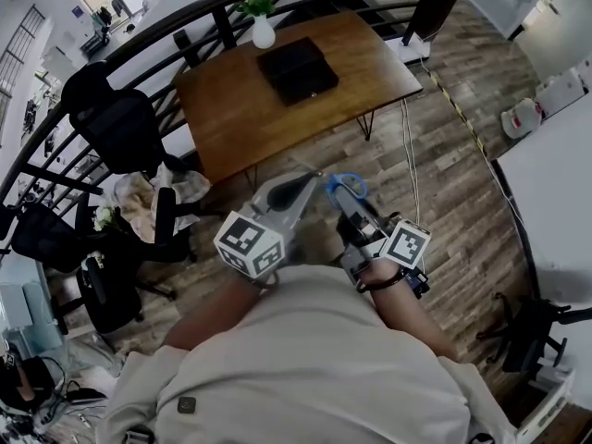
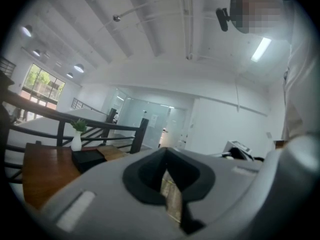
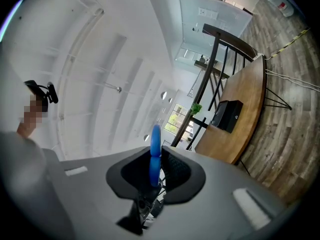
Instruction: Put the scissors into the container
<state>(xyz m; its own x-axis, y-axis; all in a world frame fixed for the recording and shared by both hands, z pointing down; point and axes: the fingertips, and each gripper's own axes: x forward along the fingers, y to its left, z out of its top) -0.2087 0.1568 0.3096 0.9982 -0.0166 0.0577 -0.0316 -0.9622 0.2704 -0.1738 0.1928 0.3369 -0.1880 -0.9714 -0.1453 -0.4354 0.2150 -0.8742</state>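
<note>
My right gripper (image 1: 344,203) is shut on the scissors (image 1: 347,185), held in the air in front of the person's chest. Their blue handle loops stick out past the jaws. In the right gripper view the blue handle (image 3: 155,151) stands upright between the dark pads. Close to its left, my left gripper (image 1: 305,186) has its jaws together with nothing in them; in the left gripper view (image 2: 170,184) only a thin slit shows between the pads. The container, a black box (image 1: 298,69), sits on the wooden table (image 1: 231,118) farther ahead. It also shows as the black box (image 2: 87,159) and the black box (image 3: 227,115).
A white vase with a green plant (image 1: 264,30) stands on the table behind the box. A black railing (image 1: 139,40) curves behind the table. Black office chairs (image 1: 116,128) stand at the left. A cable (image 1: 407,155) runs over the wood floor beside the table leg.
</note>
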